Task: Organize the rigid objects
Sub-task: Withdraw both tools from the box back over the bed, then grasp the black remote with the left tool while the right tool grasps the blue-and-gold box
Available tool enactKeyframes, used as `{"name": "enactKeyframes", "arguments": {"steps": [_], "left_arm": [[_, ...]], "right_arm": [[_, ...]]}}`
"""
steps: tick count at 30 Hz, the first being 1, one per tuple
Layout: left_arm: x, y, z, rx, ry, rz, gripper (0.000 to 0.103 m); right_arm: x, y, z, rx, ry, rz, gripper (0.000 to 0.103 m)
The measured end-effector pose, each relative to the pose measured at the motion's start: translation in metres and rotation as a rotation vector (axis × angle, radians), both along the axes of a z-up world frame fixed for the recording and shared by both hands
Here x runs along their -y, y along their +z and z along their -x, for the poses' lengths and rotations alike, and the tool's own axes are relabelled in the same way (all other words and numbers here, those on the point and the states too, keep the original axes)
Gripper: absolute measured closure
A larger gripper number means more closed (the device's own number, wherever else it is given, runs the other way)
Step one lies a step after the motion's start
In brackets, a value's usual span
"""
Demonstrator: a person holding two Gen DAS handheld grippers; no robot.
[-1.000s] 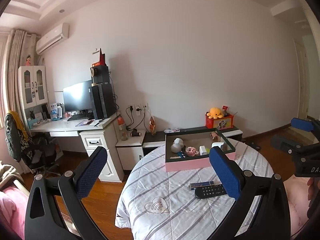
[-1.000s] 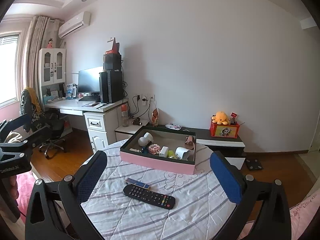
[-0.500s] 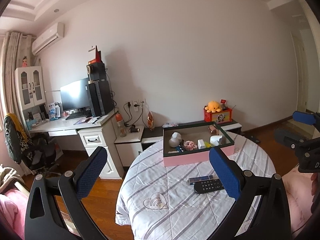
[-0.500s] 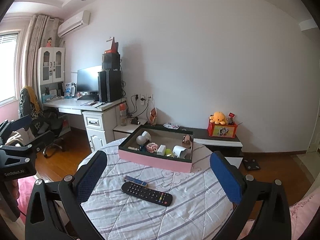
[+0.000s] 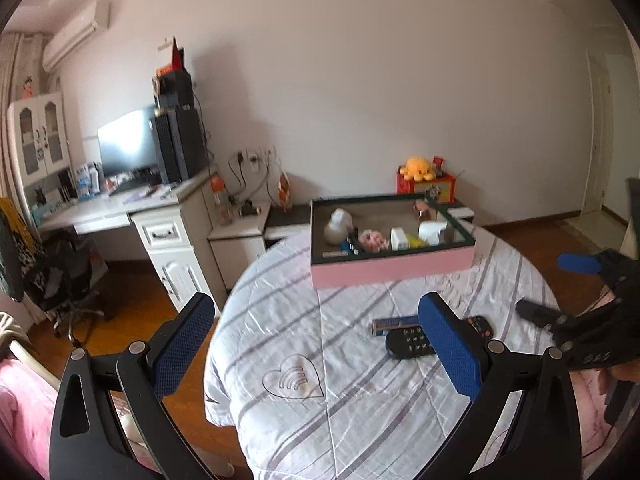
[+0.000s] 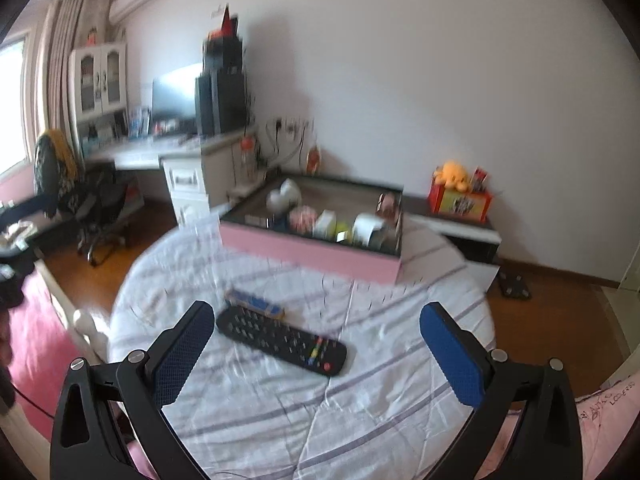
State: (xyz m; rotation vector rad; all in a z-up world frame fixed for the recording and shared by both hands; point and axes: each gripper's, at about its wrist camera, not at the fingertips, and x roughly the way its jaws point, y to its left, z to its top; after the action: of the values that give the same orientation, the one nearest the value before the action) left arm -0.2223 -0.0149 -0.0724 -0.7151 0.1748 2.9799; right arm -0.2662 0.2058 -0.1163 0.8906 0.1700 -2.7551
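Left claw [image 5: 316, 344] spread wide, grasping nothing, poised above the near-left edge of the round tabletop [image 5: 280, 412]; right claw [image 6: 316, 344] likewise released and empty, above the near edge; black remote [image 6: 282, 340] flat near the middle of the striped cloth, a small blue bar-shaped item [image 6: 256, 304] just beside it on the far side, possibly touching; pink box [image 6: 310, 250] toward the far edge, already crowded with small items; identity of most unclear through blur. Likely risks: remote lying low on soft quilted cloth, so fingers apt to pinch fabric along with it and drag the cloth; blue item close enough to be nudged or caught in the same grab; a long remote gripped off-centre liable to tip and slip; little bare floor left in the box, so a careless drop apt to knock the contents about.
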Motion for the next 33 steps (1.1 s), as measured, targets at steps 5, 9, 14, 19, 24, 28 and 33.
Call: {"name": "enactKeyframes", "arguments": {"steps": [5,9,14,19,24,28,33], "left_arm": [[0.000,-0.023,0.022,0.072,0.012,0.020,0.000],[0.001,-0.036,0.032,0.108,0.019,0.035,0.000],[0.000,-0.045,0.040,0.137,0.011,0.049,0.000],[-0.001,-0.052,0.041,0.158,0.005,0.061,0.000],[-0.003,-0.056,0.040,0.174,-0.002,0.079,0.000],[-0.007,-0.057,0.035,0.179,-0.016,0.089,0.000],[-0.009,-0.060,0.033,0.192,-0.029,0.079,0.000]], "right_arm": [[0.015,-0.050,0.036,0.125,0.089,-0.107,0.000],[0.019,-0.076,0.061,0.184,0.134,-0.160,0.000],[0.025,-0.093,0.078,0.241,0.226,-0.175,0.000],[0.023,-0.100,0.080,0.304,0.256,-0.094,0.006],[0.011,-0.093,0.063,0.294,0.225,-0.021,0.070],[0.007,-0.094,0.046,0.311,0.233,0.024,0.083],[0.015,-0.091,0.026,0.314,0.220,0.061,0.086]]}}
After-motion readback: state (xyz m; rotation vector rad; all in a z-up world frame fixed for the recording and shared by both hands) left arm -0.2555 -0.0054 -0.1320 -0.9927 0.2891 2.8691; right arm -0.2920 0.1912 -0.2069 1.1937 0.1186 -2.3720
